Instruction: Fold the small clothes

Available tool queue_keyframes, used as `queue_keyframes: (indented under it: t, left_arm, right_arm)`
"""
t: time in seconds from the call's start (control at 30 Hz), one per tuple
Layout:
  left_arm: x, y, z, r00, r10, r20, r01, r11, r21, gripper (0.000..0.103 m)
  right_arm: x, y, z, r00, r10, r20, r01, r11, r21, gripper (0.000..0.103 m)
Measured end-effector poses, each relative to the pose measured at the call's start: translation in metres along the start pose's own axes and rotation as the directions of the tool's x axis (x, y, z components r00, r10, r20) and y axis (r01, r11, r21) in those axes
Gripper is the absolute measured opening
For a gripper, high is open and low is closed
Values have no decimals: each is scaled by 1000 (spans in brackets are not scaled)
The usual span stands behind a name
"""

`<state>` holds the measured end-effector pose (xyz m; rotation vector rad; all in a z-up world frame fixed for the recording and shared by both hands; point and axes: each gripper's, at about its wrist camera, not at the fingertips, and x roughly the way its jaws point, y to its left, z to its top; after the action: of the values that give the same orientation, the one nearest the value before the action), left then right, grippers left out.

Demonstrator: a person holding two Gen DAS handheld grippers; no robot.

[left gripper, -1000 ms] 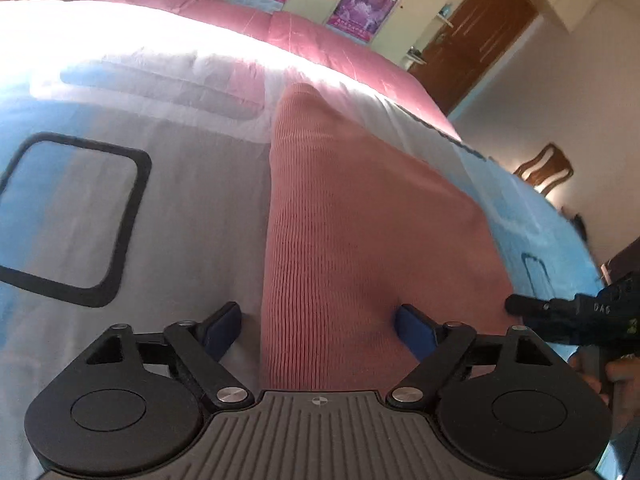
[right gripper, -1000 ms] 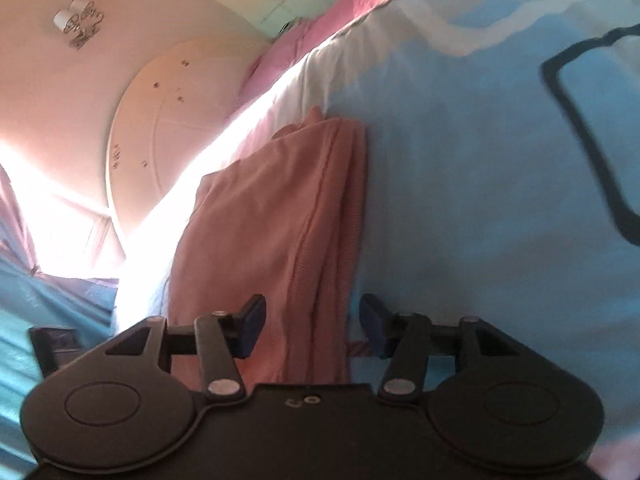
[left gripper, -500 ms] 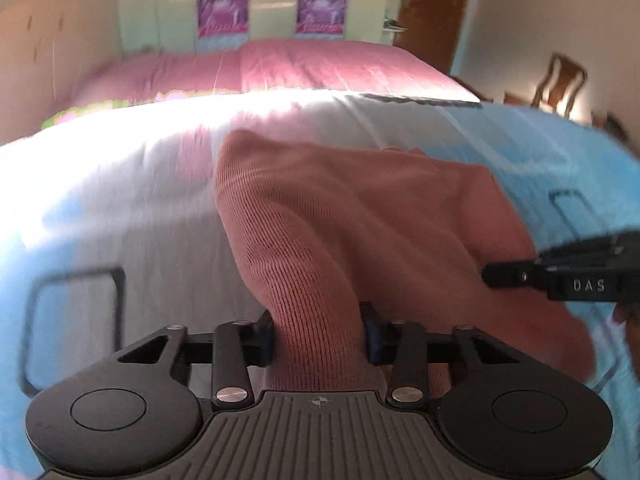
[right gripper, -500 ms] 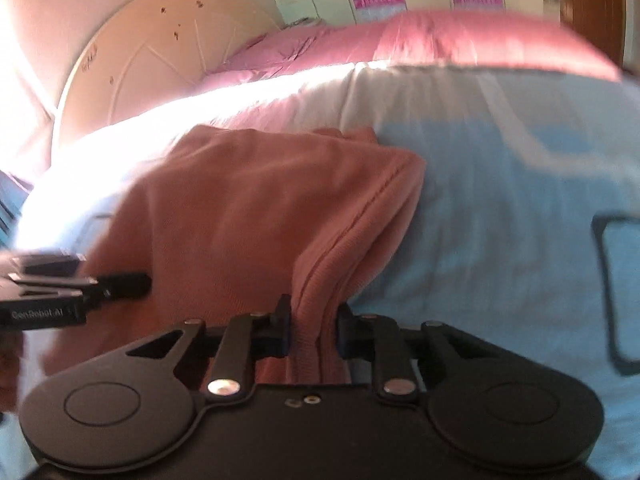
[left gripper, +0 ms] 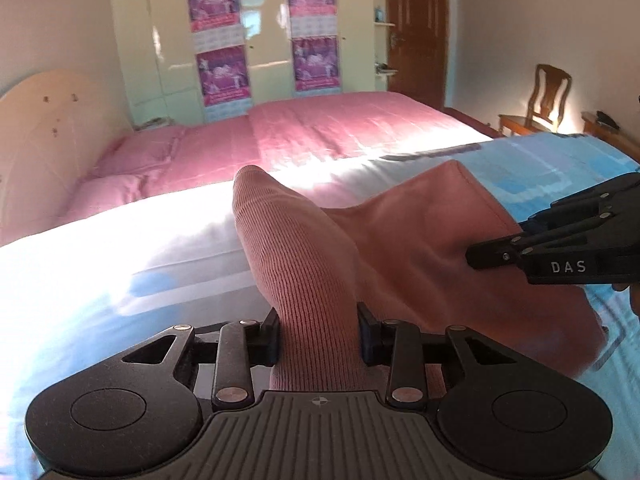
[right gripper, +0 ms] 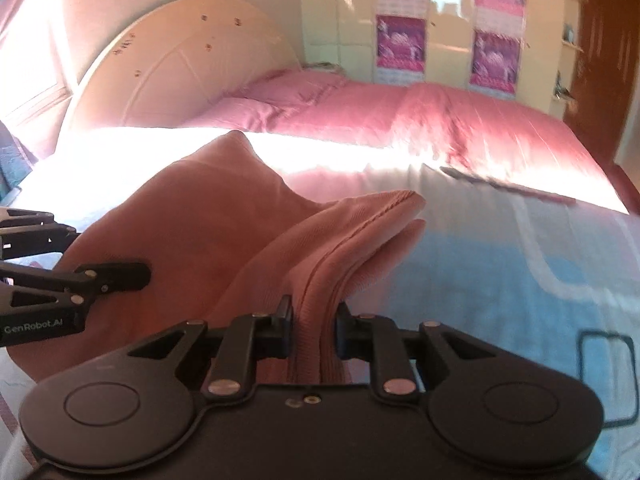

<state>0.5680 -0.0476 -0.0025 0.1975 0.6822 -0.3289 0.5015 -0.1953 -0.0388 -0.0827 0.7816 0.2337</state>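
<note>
Pink garment (left gripper: pixel 400 248) lifted off bedspread (right gripper: pixel 500 248), both grippers' jaws clamping it

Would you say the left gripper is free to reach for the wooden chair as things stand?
Probably not: the left gripper is shut on the pink garment, and the wooden chair stands far off beyond the bed.

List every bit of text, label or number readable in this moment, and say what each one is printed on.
"DAS": white letters on the side of the right gripper, seen from the left wrist camera.
"GenRobot.AI": on the side of the left gripper, seen from the right wrist camera.
Purple posters on the wardrobe doors: their print is too small and blurred to read.
The pink garment held by both grippers shows no lettering.
</note>
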Motion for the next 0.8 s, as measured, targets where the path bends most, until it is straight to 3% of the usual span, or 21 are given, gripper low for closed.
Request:
queue_keyframes:
  t: [0.27, 0.47, 0.53, 0.6, 0.7, 0.77, 0.8]
  left_arm:
    - [-29, 101, -42, 996, 84, -22, -85, 994, -67, 35]
    - [-28, 165, -92, 995, 84, -54, -91, 984, -150, 38]
    - [-13, 181, -114, 994, 57, -90, -74, 979, -190, 47]
    - [-7, 194, -133, 997, 41, -61, -57, 960, -276, 70]
    - [-4, 210, -146, 999, 0, -44, -16, 932, -362, 72]
    - [-7, 210, -146, 999, 8, -31, -18, 940, -341, 71]
    - [-13, 210, -147, 1000, 23, -15, -27, 946, -324, 65]
  right_arm:
    - [36, 101, 16, 997, 83, -11, -83, 995, -57, 18]
    - [68, 155, 10, 989, 135, -65, -139, 989, -53, 19]
    - [85, 161, 2, 989, 108, -103, -112, 993, -39, 19]
    - [102, 150, -11, 985, 80, -150, -76, 997, 32, 19]
    - [104, 130, -23, 985, 104, -136, -82, 983, 161, 20]
    - [101, 133, -21, 987, 83, -135, -61, 986, 155, 20]
    - [100, 135, -21, 988, 74, -136, -53, 987, 151, 20]
